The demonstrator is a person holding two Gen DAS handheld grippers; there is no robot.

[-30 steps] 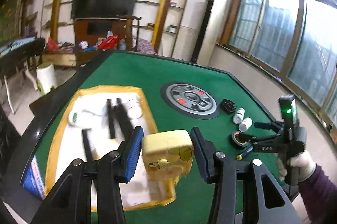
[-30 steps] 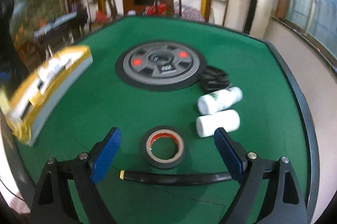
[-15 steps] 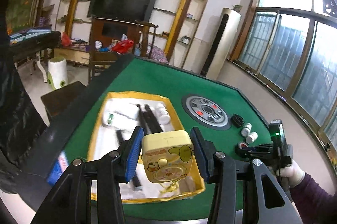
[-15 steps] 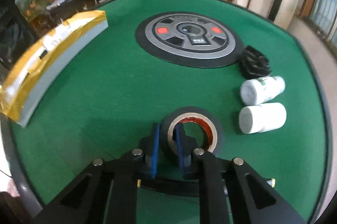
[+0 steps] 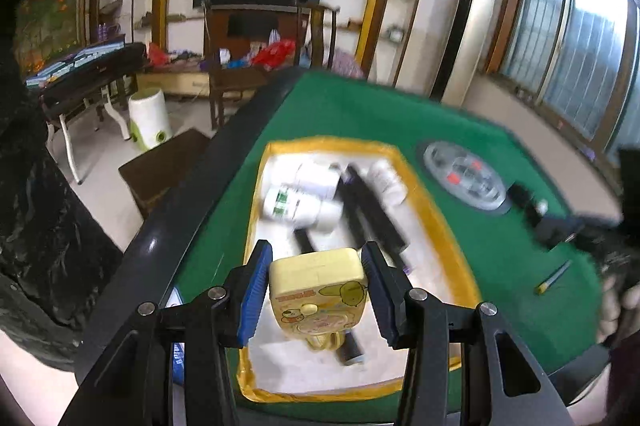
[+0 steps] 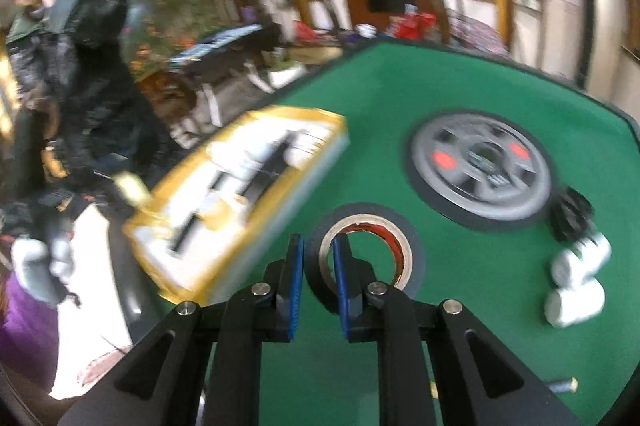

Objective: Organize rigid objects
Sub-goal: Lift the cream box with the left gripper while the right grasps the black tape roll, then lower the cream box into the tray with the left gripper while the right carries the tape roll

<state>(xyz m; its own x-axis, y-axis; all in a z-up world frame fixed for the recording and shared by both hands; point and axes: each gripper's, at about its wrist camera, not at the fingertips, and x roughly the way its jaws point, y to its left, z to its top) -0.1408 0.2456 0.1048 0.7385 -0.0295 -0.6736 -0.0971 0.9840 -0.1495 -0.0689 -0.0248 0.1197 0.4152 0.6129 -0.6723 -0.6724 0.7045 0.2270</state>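
1. Since a second ago the right hand-held gripper (image 6: 318,280) has gone from spread wide over the tape roll (image 6: 362,258) to pinching the roll's wall, one pad outside, one inside the core. Roll now reads tilted and clear of the felt, so it looks lifted.
2. Left hand-held gripper (image 5: 316,296) has shifted from beside the tray to above its near end. Jaws unchanged, clamped on the yellow box (image 5: 318,290).
3. Judgement: both loads are headed for the tray (image 5: 440,222). Box is closest to release; tape has most of the tabletop (image 6: 460,81) width left to cross.
4. Tray sits by the tabletop's left edge and holds white bottles (image 5: 298,201) and black bar-shaped items (image 5: 374,209). Rim is wrapped in glossy gold tape, liner is white, side wall looks like pale foam.
5. Materials:
 - Tape roll: matte black ring, pale core with a red inner lining.
 - Yellow box: smooth hard plastic, rounded corners, cartoon print.
 - Tabletop: green felt, dark raised rim, round grey control disc (image 6: 482,165) at centre.
6. Not yet sorted, near the right edge: two white cylindrical bottles (image 6: 576,282), a black ribbed item (image 6: 570,214), and a thin black pen-like stick (image 5: 554,278).
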